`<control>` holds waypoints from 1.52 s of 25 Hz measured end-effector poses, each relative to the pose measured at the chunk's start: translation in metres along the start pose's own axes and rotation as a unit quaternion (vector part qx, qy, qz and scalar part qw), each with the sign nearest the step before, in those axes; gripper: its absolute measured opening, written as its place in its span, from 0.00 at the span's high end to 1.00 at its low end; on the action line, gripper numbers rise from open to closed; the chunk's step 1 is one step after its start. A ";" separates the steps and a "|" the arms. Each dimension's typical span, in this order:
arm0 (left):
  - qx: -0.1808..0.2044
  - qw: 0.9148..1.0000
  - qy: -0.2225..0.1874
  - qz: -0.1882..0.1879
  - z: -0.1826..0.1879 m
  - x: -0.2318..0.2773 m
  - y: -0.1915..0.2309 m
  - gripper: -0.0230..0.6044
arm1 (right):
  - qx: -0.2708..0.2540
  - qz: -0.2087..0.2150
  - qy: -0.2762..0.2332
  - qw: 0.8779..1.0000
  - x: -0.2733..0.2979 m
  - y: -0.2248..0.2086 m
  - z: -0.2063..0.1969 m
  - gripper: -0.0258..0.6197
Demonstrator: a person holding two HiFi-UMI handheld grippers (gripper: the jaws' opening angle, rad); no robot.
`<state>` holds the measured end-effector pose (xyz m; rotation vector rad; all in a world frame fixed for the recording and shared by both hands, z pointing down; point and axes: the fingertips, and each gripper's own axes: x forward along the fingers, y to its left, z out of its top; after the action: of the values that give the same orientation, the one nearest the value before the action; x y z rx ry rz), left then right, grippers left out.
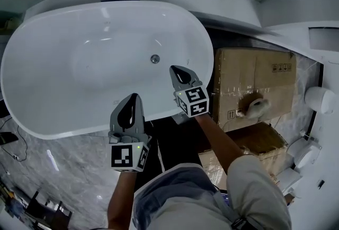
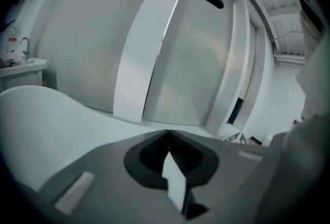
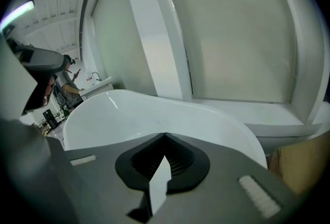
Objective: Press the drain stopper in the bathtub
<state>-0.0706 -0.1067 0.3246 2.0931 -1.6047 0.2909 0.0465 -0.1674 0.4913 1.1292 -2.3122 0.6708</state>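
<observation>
The white oval tub (image 1: 63, 91) fills the upper left and centre of your head view, its long side running across the frame. To the right of it, close against its right end, sit brown cardboard boxes (image 1: 249, 72), one behind the other. Grey marbled floor (image 1: 69, 170) shows along the lower left, below the tub's near rim.

Your left claw (image 1: 132, 99) is at lower centre of the head view, its tip over the tub's near rim and pointing into the basin. In the left gripper view its jaws are pressed together into a single point, with only the tub's curved white wall beyond them.

Your right claw (image 1: 180, 71) is just right of centre, its tip over the inner slope at the tub's right end. In the right gripper view its jaws are likewise closed tip to tip, and the tub's rim curves across the frame behind them.

The stopper (image 1: 154, 58) is a small round metal disc on the tub's bottom, towards its right end, just above centre of the head view. It lies up and left of the right claw, near it but not touching, and well apart from the left claw.
</observation>
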 end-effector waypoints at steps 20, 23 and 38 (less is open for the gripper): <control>0.029 0.999 -0.021 0.002 0.074 -0.074 -0.042 0.96 | -0.019 0.035 -0.077 0.996 -0.141 0.038 0.132 0.96; 0.027 0.999 -0.025 0.006 0.080 -0.087 -0.043 0.96 | -0.019 0.039 -0.088 0.995 -0.160 0.047 0.146 0.96; 0.015 0.998 -0.062 -0.016 0.123 -0.133 -0.071 0.96 | -0.056 0.043 -0.141 0.988 -0.248 0.072 0.201 0.96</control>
<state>-0.0567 -0.0406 0.1420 2.1944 -1.6450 0.1784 0.0825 -0.1079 0.1714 1.1405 -2.6118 0.4266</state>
